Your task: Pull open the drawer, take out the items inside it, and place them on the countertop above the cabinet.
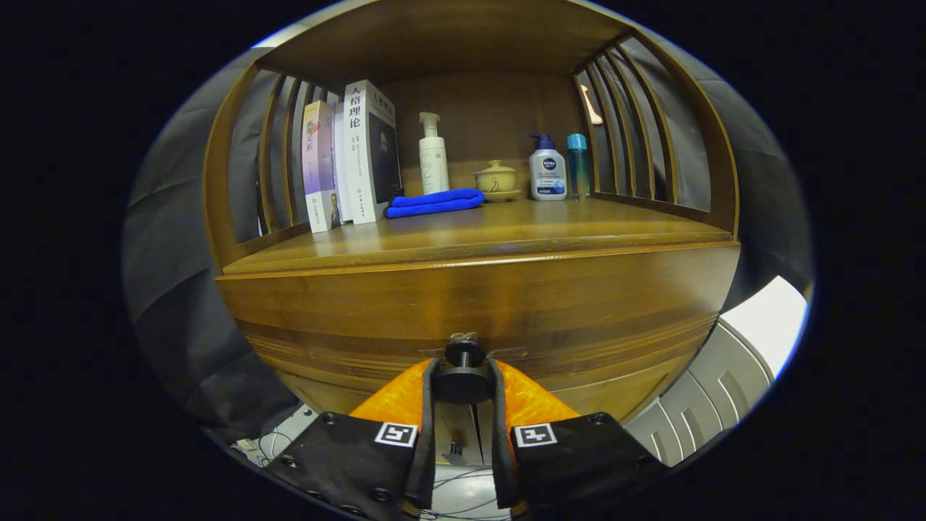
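Observation:
A wooden cabinet fills the view, its drawer front [477, 304] closed and flush below the countertop [477, 239]. A dark round knob [464, 373] sticks out of the drawer's middle. My gripper [464, 383] has a finger on each side of the knob, and both fingers press on its disc. The inside of the drawer is hidden.
On the countertop's back stand several books [351, 159], a white pump bottle [432, 155], a folded blue cloth [434, 202], a small lidded ceramic cup [496, 179], a white lotion bottle [548, 170] and a slim teal bottle [577, 165]. Slatted wooden sides flank the shelf.

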Motion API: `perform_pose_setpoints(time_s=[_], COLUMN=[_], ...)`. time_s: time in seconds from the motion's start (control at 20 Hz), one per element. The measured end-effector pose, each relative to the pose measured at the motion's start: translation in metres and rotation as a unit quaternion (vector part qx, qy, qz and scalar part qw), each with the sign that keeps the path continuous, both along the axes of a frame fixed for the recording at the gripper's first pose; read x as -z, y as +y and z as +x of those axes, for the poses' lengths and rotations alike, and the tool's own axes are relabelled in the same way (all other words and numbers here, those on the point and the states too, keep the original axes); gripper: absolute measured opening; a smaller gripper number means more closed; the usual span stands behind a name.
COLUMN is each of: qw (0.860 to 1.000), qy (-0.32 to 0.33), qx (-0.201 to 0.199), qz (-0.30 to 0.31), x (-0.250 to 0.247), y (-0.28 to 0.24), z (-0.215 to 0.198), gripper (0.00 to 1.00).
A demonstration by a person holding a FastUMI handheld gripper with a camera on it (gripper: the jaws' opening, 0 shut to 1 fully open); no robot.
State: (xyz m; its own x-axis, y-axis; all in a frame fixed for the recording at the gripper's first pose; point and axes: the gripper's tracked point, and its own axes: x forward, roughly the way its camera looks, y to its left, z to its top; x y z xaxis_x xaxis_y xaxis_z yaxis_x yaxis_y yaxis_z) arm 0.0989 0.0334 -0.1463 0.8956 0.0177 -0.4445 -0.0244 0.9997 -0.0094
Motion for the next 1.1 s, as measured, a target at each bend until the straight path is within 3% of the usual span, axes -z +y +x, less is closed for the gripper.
perform_pose_setpoints(time_s=[1.1], qw=[1.0], qy=[0.011], qx=[-0.004], qz=[0.001], x=[-0.01], y=[0.0], z=[-0.092], gripper=[0.35])
